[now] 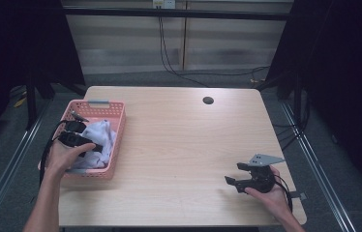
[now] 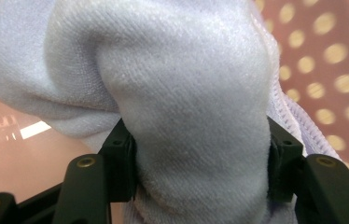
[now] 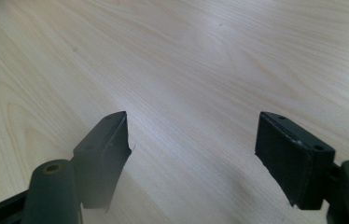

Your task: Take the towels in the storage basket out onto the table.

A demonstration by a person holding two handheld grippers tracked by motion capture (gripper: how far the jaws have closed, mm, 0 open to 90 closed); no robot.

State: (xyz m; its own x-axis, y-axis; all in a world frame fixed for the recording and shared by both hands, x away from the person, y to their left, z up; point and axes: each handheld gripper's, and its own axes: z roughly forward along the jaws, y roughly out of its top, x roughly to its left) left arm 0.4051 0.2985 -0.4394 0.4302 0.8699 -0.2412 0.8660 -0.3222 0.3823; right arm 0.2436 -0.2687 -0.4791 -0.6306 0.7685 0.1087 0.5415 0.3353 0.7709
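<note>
A pale white cloth (image 1: 102,134) lies bunched in a pink perforated basket (image 1: 119,114) at the table's left edge. My left gripper (image 1: 93,147) reaches into the basket, its jaws pressed on either side of a thick fold. In the left gripper view that cloth (image 2: 186,70) bulges up between the two black jaws of the left gripper (image 2: 204,158), with the pink basket wall (image 2: 331,70) behind. My right gripper (image 1: 233,172) rests low near the table's front right corner, open and holding nothing. In the right gripper view, bare wood shows between the spread jaws of the right gripper (image 3: 193,140).
The light wooden table (image 1: 184,135) has a round cable hole (image 1: 208,100) near its back edge. Black cables (image 1: 169,63) run across the floor behind it. Dark curtains flank both sides.
</note>
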